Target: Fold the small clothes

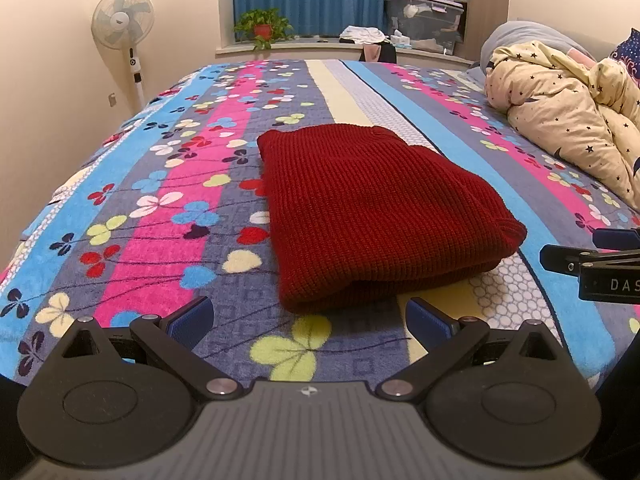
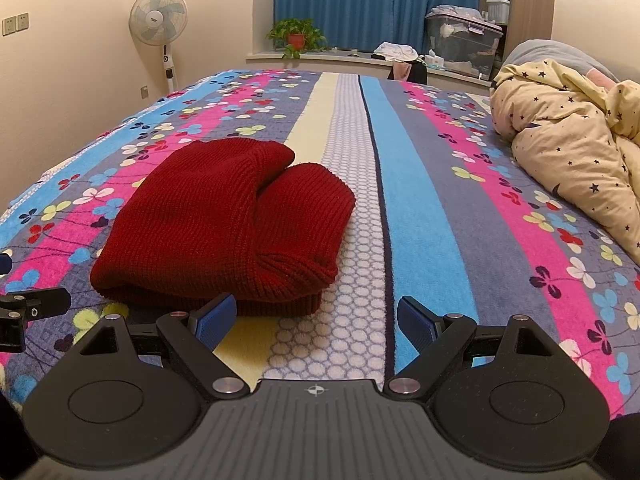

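Both the left tongs (image 1: pixel 308 320) and right tongs (image 2: pixel 316 320) are held spread, empty, before the folded red sweater (image 1: pixel 368 212) on the bed (image 1: pixel 160 208). Wall sockets (image 2: pixel 15 24) are shown only in the right view; "DAS" is read only in the left.

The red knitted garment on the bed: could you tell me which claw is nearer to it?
Right, narrowly. The right claw has one finger at the red knitted garment's near edge; the left claw sits centred just short of it. Both are open.

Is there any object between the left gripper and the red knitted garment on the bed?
No, nothing visible. In the left wrist view, only bare patterned bedspread lies between the open left gripper and the near edge of the folded red knitted garment.
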Tool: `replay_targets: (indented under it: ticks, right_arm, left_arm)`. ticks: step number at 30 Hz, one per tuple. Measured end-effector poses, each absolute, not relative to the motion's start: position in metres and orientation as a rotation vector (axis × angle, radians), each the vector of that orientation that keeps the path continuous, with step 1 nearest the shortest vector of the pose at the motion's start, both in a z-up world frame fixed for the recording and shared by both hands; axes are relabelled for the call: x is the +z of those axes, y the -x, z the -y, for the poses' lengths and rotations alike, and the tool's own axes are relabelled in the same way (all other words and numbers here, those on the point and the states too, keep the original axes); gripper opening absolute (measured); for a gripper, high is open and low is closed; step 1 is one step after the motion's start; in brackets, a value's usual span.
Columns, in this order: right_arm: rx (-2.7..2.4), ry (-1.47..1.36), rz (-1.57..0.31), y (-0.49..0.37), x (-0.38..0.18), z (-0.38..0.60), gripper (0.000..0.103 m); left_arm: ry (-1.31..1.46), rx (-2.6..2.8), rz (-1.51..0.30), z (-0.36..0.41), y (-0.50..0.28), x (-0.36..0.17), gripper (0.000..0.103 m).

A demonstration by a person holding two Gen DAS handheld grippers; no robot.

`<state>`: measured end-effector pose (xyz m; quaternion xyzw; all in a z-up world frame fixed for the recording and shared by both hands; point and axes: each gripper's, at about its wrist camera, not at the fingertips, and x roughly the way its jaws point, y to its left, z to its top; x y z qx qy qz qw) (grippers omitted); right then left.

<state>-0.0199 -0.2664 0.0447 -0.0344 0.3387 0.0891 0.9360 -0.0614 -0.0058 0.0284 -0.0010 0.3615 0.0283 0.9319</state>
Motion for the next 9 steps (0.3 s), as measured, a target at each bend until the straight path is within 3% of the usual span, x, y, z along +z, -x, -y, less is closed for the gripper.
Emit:
replay_targets:
  ticks: [9]
  right_arm:
    - [0.182,0.071,-0.696,0.0197,0.0426,0.2672,0.088]
  left_arm:
    - [0.002,0.06,-0.742,0.0056,0.0611,0.028,0.102]
